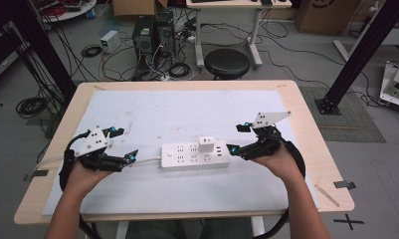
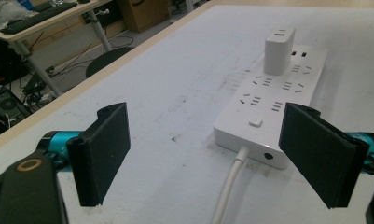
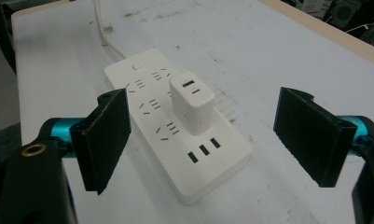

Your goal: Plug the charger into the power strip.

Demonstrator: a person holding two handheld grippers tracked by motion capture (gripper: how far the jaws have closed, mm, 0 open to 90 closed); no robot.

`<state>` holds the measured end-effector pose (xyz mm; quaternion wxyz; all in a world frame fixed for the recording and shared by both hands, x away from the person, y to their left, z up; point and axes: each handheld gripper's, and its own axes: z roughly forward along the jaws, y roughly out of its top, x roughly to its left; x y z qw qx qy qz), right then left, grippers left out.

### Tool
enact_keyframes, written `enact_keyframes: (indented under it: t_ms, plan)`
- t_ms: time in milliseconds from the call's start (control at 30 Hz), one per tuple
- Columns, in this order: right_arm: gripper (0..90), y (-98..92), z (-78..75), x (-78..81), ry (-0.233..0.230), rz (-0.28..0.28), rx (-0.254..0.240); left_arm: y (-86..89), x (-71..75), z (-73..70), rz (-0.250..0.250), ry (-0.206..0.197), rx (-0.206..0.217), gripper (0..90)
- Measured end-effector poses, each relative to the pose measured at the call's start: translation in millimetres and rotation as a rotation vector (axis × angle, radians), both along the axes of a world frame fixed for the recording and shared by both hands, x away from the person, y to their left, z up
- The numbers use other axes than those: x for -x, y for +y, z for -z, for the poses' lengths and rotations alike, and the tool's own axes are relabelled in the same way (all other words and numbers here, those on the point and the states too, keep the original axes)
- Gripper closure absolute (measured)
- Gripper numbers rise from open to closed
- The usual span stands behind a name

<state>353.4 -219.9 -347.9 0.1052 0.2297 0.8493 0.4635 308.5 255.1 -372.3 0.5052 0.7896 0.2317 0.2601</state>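
A white power strip (image 1: 194, 156) lies across the middle of the white mat, its cord (image 1: 146, 161) running off to the left. A white charger block (image 1: 206, 144) is plugged into its back right socket, standing upright. My left gripper (image 1: 121, 144) is open at the strip's cord end, jaws wide apart; its view shows the strip (image 2: 273, 107), the charger (image 2: 279, 50) and the cord (image 2: 229, 186) ahead. My right gripper (image 1: 238, 139) is open at the strip's USB end. In its view the charger (image 3: 191, 102) stands on the strip (image 3: 175, 126) between and beyond the jaws.
The white mat (image 1: 177, 114) covers most of the wooden table (image 1: 306, 129). A black stool (image 1: 227, 63) stands just past the far edge, with cables and computer cases on the floor. A black frame post (image 1: 361, 50) rises at the right.
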Motion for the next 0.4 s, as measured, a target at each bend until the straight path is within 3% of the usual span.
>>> enact_keyframes:
  t_ms: [400]
  plan:
    - [19.1, -1.6, -1.0, 0.1, -0.007, 0.011, -0.004, 0.9, -4.5, 1.8, 0.005, 0.009, -0.013, 16.5]
